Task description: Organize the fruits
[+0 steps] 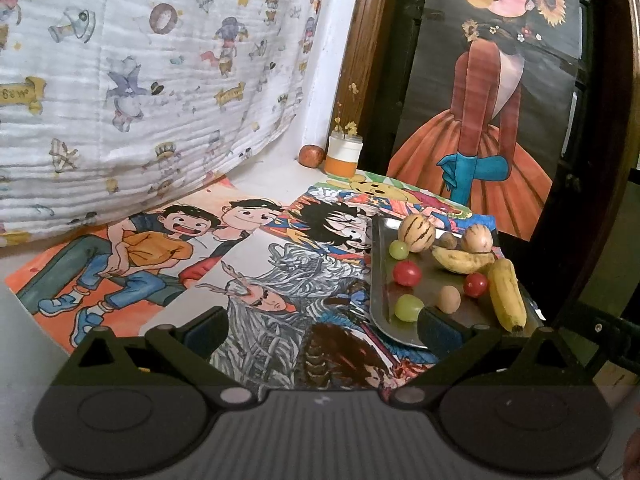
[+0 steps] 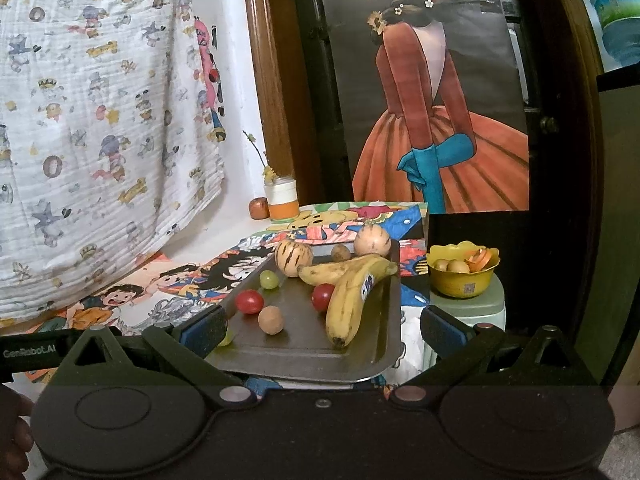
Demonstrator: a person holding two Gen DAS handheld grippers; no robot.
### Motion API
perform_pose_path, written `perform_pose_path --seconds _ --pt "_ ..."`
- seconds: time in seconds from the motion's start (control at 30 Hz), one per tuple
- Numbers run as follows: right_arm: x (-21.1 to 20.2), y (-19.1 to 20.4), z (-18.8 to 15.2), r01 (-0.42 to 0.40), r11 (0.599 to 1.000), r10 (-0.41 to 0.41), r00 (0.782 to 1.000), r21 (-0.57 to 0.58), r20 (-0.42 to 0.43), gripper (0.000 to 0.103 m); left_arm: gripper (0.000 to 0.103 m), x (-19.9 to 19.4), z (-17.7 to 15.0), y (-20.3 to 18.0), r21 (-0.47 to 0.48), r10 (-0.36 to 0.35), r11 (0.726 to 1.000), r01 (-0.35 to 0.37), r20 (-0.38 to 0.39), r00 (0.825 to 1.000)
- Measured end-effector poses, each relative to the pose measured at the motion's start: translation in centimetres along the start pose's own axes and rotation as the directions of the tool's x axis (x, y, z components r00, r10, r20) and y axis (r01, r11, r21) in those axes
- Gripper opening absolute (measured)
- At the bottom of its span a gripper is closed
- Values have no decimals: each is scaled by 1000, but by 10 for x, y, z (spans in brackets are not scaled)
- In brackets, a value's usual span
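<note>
**Right wrist: fruit on tray**

Tray [image 2: 384, 344] lay on drawings [image 1: 248, 264], holding two bananas [image 2: 352, 296], two melons [image 2: 294, 258], tomatoes [image 2: 249, 301], grapes [image 2: 269, 279]. Yellow bowl [image 2: 464, 280] stood apart, right. Right gripper [image 2: 322, 330] and left gripper [image 1: 322, 330] were spread, empty.

Cartoon drawings [image 1: 168, 248] cover the table [image 1: 272, 172], under the tray [image 2: 304, 344].

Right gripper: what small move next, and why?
Probably ease the right gripper forward over the tray toward the near banana: it is open and empty, and that banana lies closest between its fingers.
</note>
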State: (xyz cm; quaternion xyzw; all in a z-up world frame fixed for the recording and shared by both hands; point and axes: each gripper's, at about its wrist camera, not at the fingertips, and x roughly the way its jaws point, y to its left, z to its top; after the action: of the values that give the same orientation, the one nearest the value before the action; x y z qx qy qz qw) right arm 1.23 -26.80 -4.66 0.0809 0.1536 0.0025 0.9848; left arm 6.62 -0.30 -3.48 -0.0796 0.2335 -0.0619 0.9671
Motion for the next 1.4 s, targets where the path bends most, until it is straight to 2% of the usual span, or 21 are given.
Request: perform_pose_path --seconds 0.73,1.4 --pt "-13 15 -16 -72 996 69 996 -47 -49 103 103 -35 -22 18 45 33 998 -34 24 999" --pt "-13 22 -21 -92 993 86 993 -70 -84 103 103 -39 -28 25 33 51 998 -51 13 999"
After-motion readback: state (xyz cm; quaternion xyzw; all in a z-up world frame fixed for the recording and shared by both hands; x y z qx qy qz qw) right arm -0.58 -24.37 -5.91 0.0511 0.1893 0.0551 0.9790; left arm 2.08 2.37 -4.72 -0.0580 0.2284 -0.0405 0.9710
